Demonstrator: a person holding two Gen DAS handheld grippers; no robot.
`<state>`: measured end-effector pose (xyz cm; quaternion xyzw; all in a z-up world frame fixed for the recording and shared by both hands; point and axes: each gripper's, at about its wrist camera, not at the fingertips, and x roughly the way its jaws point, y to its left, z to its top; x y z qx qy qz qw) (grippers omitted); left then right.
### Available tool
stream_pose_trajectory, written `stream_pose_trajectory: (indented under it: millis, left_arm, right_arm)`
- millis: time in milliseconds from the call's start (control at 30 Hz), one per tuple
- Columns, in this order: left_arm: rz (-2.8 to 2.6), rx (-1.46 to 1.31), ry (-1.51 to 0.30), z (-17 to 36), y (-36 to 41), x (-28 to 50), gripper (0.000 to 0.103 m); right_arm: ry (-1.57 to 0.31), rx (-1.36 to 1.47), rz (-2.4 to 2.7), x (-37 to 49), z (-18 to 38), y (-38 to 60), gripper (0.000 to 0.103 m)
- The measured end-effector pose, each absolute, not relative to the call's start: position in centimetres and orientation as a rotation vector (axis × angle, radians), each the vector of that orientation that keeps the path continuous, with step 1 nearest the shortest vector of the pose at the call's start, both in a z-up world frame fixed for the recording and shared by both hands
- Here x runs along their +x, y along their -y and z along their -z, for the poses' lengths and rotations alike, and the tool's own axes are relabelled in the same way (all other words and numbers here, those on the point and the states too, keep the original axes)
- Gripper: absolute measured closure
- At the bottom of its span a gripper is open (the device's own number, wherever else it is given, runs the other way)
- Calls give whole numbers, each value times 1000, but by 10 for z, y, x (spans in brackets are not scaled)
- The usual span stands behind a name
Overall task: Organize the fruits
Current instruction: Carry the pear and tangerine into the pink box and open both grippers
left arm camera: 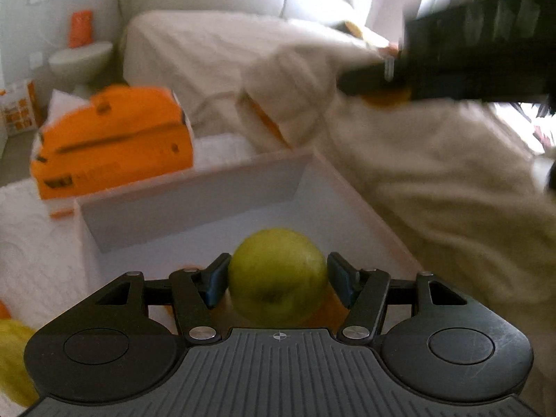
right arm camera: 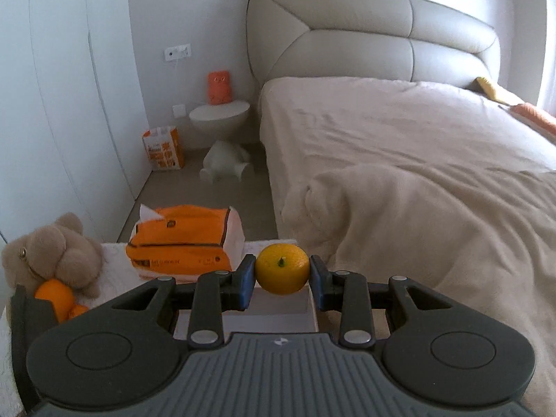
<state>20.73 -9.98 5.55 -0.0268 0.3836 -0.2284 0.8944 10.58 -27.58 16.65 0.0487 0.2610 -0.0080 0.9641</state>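
Between the left gripper's [left arm camera: 278, 276] jaws sits a green apple [left arm camera: 278, 274], gripped above the white box [left arm camera: 194, 205]. Clenched in the right gripper [right arm camera: 282, 275] is an orange [right arm camera: 282, 268], held over the box beside an orange tissue pack [right arm camera: 180, 243].

Home bedroom, padded headboard [right arm camera: 365, 34], made bed [right arm camera: 399, 132], bedside table [right arm camera: 219, 113]

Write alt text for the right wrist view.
The right hand-held gripper holds an orange above a white box. Behind sit an orange tissue pack, a plush toy and a beige bed.
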Motion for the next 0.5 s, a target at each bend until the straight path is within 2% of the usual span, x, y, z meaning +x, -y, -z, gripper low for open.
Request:
stream_pose_trajectory:
  millis: [267,500]
  left_arm:
    - [483,-250,-581,-91,21,152,40]
    - [250,-270,-511,-77,-74,77,40]
  right_arm:
    - [-578,119,0,116,-154,271,71]
    - [-680,-6,7,123,-129,240,71]
